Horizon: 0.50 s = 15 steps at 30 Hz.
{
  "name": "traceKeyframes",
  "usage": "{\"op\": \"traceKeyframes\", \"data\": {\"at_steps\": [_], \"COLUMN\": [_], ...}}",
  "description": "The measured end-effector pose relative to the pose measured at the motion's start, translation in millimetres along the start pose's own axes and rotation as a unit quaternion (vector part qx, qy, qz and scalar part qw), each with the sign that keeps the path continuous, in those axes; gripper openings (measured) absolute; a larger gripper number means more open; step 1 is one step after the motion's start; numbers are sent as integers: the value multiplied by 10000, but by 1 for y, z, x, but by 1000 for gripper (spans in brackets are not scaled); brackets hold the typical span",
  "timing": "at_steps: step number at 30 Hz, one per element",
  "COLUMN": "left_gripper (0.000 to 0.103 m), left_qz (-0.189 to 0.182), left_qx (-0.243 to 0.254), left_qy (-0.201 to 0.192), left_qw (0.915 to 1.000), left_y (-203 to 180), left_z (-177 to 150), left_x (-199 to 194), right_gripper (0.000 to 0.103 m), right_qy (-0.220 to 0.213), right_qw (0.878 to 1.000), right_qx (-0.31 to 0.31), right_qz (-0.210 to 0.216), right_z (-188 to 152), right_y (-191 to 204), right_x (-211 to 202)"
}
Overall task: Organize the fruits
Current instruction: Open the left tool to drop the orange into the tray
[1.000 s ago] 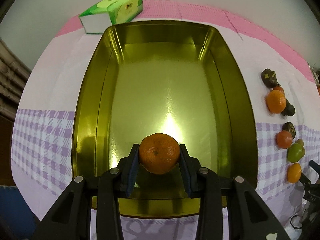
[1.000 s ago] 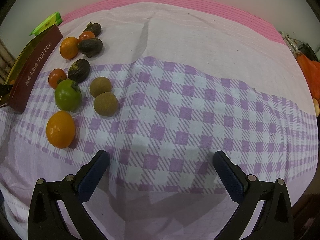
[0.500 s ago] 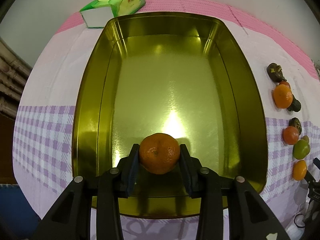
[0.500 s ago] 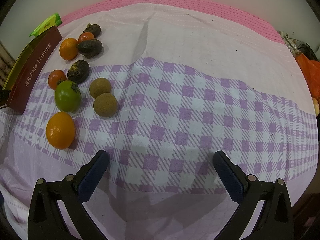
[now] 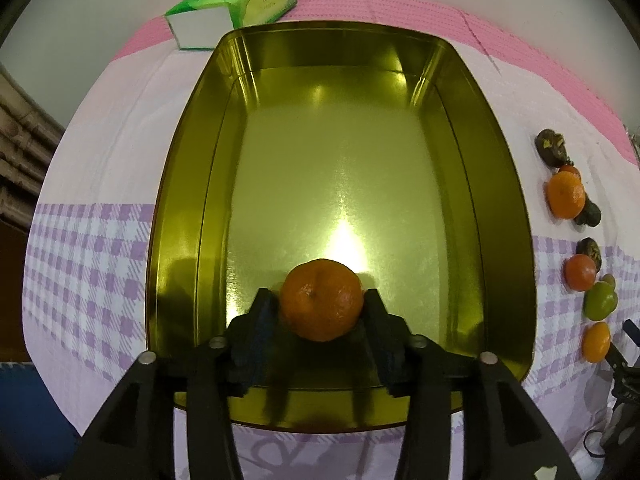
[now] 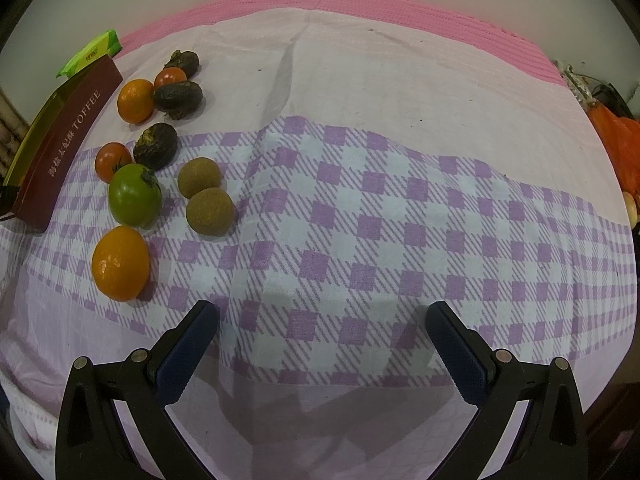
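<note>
Left wrist view: the left gripper (image 5: 322, 306) is clamped on a mandarin (image 5: 321, 299), one dark pad against each flank. The fruit is roughly round with no marked long axis; its dimpled end faces the camera, tipped slightly up. It is held over the near end of a gold tin (image 5: 176, 216), close to the near wall; whether it touches the tin floor cannot be told. The tin is rectangular, its long axis running away from the camera toward a green tissue pack (image 5: 234, 8) just beyond its far rim.

Right of the tin, on the checked cloth (image 5: 88, 264), the remaining fruit lies in a loose line running near to far.

Right wrist view: the right gripper (image 6: 322, 322) is spread wide and holds nothing, above bare cloth. Left of it lie an orange (image 6: 120, 263) nearest, then a green fruit (image 6: 134, 195), two small tomatoes (image 6: 112, 160), a second mandarin (image 6: 136, 101), three dark wrinkled fruits (image 6: 156, 146) and two brown round fruits (image 6: 210, 211) touching each other. The tin's maroon side wall, lettered TOFFEE, stands just left of this group.
</note>
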<state>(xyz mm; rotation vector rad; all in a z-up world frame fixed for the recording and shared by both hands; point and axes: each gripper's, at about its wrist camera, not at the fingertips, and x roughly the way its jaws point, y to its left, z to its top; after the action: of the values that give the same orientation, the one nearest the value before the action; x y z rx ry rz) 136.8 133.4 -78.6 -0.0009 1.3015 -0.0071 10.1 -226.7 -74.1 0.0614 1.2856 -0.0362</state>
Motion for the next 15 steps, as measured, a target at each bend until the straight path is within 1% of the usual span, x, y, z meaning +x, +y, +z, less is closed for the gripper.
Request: {"op": "traceKeyframes", "data": {"at_steps": [3,4,6,8,9,12,14,15], "left_gripper": [54,59,64,65,66,73,74,75], "left_qz": [-135,-168,-238,-351,-361,-284,-279,-347], "left_qx": [-64,-75,-93,-105,-116,-209,-323,-411], "left_qy": [-93,-134,-239,-356,-392,-535,-659,-740], "left_qw": [9998,9997,9994,9987,9985,9979,9969,9958], "left_y": [3,4,7,9,10,17,26,30], "left_z": [0,0,-1,-2,-2,-5,-8,-10], "left_x": [-7,-10,-16,-23,-26,-36,-43,-48], "right_gripper": [103,103,103,103,103,103,103,103], "right_qy": [-2,1,1,-4,-11,-9,0,39], "right_qw": [10000,10000,10000,10000,10000,10000,10000,10000], "right_qx": [3,4,7,12,5,8,9,14], "right_qz": [-4,-6,-8,-9,-6,-8,-10,-17], "right_z": [0,0,0,0,-1,0,0,2], "right_y": [0,0,0,0,1,1,1,1], "right_x": [0,0,0,0,0,0,0,0]}}
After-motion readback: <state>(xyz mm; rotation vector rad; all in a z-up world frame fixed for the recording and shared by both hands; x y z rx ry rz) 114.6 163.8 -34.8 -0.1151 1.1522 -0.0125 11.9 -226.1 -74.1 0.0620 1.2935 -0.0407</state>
